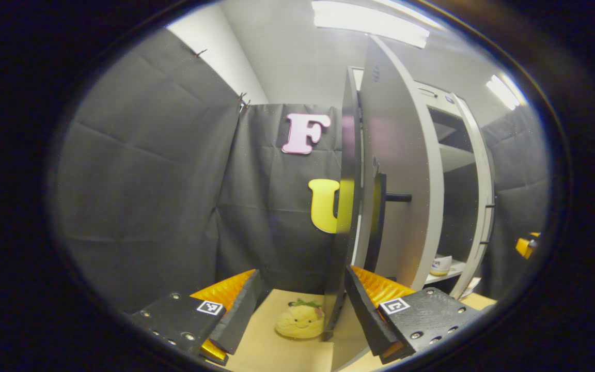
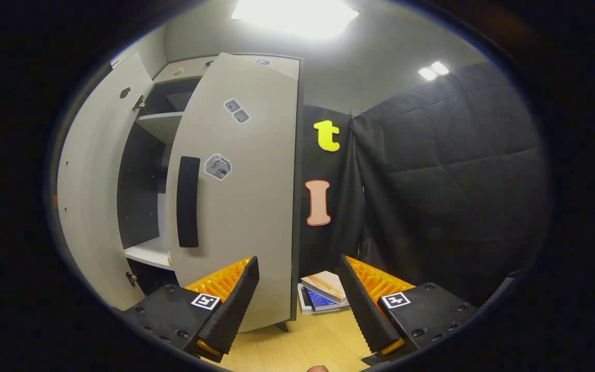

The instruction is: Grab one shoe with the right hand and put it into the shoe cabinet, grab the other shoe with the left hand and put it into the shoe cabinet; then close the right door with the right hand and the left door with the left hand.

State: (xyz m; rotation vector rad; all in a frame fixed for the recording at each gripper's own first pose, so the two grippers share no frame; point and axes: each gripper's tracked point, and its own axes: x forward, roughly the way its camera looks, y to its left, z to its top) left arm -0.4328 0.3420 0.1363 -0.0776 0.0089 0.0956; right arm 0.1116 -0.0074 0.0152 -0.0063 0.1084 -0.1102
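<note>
In the left gripper view the cabinet's left door (image 1: pixel 401 155) swings out toward me, almost edge-on, with its black handle (image 1: pixel 380 217) showing. My left gripper (image 1: pixel 302 276) is open; the door's lower edge stands between its fingers, close to the right finger (image 1: pixel 367 305). Past the door a pale shoe (image 1: pixel 440 265) rests on a white shelf (image 1: pixel 452 273). In the right gripper view the right door (image 2: pixel 246 196) with its black handle (image 2: pixel 189 201) is nearly closed, and the left door (image 2: pixel 88 206) hangs open. My right gripper (image 2: pixel 298 263) is open and empty, low beside the right door.
A yellow plush toy (image 1: pixel 300 320) lies on the wooden floor (image 1: pixel 271 351) by the left door's foot. A stack of books (image 2: pixel 326 292) sits on the floor right of the cabinet. Black cloth walls close in on both sides. The other gripper's orange part (image 1: pixel 527 245) shows far right.
</note>
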